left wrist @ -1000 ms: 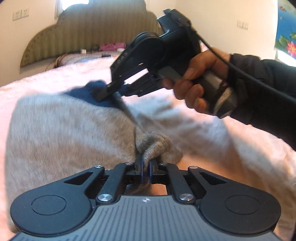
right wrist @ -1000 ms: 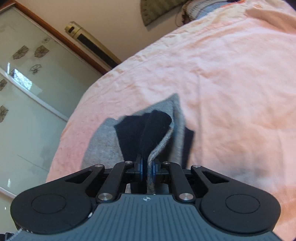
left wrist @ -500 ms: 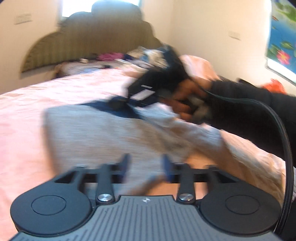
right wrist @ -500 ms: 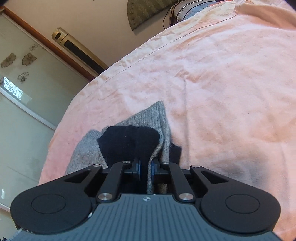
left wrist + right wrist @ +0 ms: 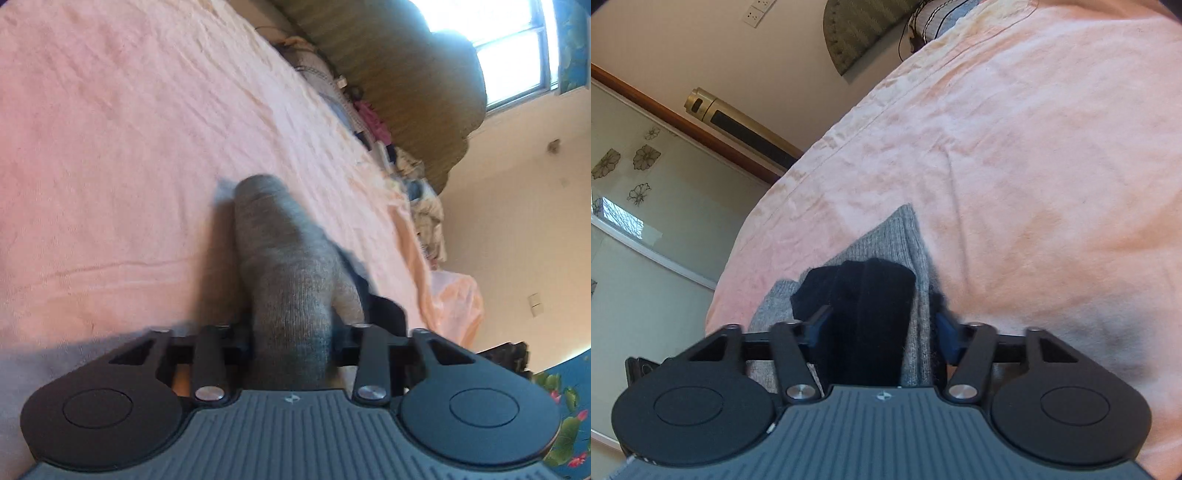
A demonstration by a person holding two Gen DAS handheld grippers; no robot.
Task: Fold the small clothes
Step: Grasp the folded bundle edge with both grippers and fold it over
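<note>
**Grey knit garment bunched between both grippers on pink bedsheet**

The left gripper [image 5: 293, 332] was closing around a roll of the grey knit garment [image 5: 284, 258]. The right gripper [image 5: 882, 326] was opening, pads clear of the garment's dark lining [image 5: 864, 310]. Everything lay on the pink bedsheet [image 5: 1034, 166].

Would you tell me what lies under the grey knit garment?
The grey knit garment lies on the pink bedsheet; its dark navy part rests on top. Whatever lies beneath it is covered.
</note>
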